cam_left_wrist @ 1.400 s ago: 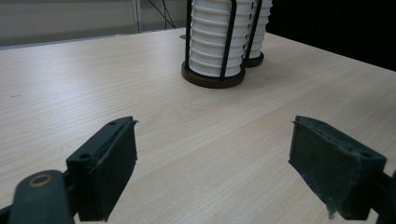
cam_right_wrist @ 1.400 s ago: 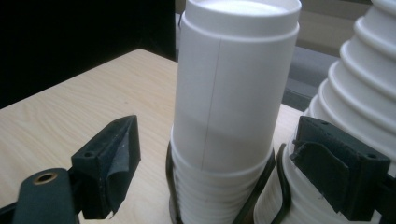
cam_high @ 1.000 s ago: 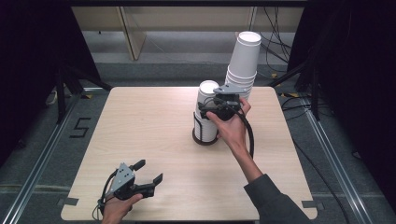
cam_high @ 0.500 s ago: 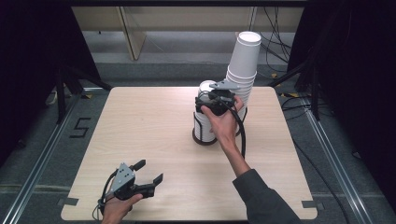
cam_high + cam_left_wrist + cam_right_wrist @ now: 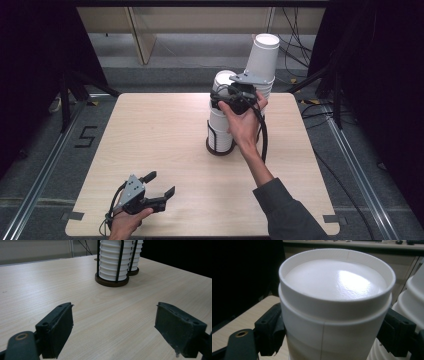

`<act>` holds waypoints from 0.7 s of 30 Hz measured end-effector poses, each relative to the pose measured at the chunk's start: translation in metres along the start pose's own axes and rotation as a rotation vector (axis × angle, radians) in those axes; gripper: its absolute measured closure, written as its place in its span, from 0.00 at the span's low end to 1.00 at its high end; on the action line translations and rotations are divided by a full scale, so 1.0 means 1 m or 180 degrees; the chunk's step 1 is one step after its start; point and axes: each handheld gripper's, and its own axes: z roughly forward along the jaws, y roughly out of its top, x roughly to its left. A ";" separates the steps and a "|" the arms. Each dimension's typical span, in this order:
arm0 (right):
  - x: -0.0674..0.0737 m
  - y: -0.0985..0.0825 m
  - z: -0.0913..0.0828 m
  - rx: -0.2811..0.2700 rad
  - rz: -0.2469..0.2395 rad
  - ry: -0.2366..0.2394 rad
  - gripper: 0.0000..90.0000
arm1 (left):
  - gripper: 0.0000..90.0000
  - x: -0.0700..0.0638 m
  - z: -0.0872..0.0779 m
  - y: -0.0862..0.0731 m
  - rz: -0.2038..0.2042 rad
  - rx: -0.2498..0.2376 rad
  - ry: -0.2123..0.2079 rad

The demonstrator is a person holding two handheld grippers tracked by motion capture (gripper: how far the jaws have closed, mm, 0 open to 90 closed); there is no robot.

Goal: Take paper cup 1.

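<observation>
A stack of upside-down white paper cups (image 5: 220, 127) stands in a black wire holder at the table's middle. My right gripper (image 5: 219, 98) is shut on the top white cup (image 5: 224, 79) of this stack, holding it a little above the rest. In the right gripper view the cup (image 5: 337, 302) sits between both black pads (image 5: 270, 327). A second, taller cup stack (image 5: 263, 60) leans just behind. My left gripper (image 5: 161, 183) rests near the table's front left edge, open with nothing between its fingers (image 5: 58, 332). It faces the holder stack (image 5: 111, 262).
The light wooden table (image 5: 150, 130) has bare surface on its left half and front. The second stack's base (image 5: 135, 270) stands right behind the first holder. Cables lie on the floor at the back right (image 5: 300, 55). Dark curtains flank both sides.
My right gripper has risen with the top cup, drawing it up off the stack. The left gripper has stayed where it was.
</observation>
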 end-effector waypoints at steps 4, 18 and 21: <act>0.001 0.022 -0.019 -0.0230 -0.0054 0.0087 0.21 | 0.16 0.000 0.000 0.000 -0.0004 0.0014 -0.0014; 0.004 0.012 -0.081 -0.0338 -0.0172 0.0591 0.21 | 0.16 -0.004 0.003 -0.002 -0.0083 -0.0021 -0.0105; 0.002 0.003 -0.087 -0.0295 -0.0183 0.0652 0.21 | 0.16 -0.005 0.002 -0.001 -0.0039 -0.0006 -0.0111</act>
